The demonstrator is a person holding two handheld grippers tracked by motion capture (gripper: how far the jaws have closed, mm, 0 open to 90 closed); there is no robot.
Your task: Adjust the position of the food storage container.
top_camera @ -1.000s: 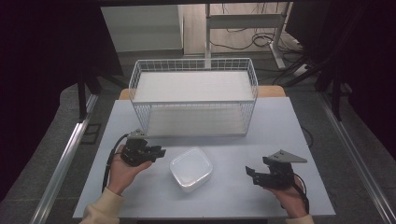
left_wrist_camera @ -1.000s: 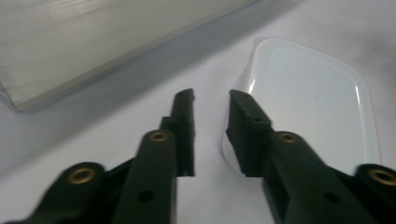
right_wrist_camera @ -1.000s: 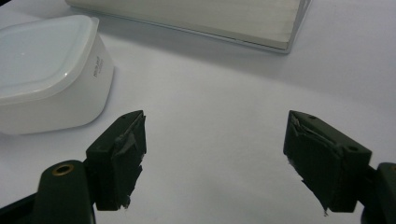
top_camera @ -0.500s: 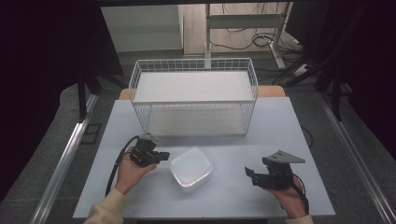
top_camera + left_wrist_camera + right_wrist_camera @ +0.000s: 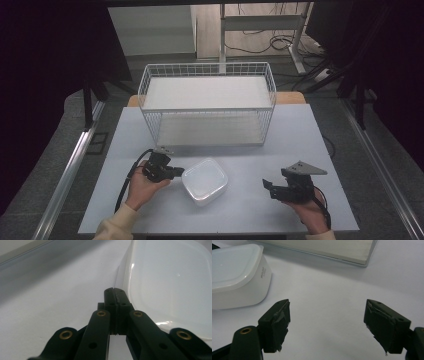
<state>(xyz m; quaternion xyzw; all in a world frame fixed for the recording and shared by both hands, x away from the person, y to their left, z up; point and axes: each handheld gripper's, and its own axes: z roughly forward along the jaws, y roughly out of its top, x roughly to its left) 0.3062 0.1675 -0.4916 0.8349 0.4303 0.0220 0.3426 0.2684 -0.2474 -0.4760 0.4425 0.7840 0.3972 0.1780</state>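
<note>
Tub (image 5: 204, 180) sits inverted on bench (image 5: 300, 130), front centre, before wire basket (image 5: 207, 102). Left tongs (image 5: 115, 293) closed at tub's edge; whether rim is pinched, cannot tell. Right tongs (image 5: 327, 325) wide open, empty, well apart. Tub looks light, stiff, glossy plastic, likely slippery; the lip offers the best hold.

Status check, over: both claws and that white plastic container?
Left claw shut, tips at the white container edge. Right claw open, empty, off to the side. Wire basket behind, nothing blocking.
</note>
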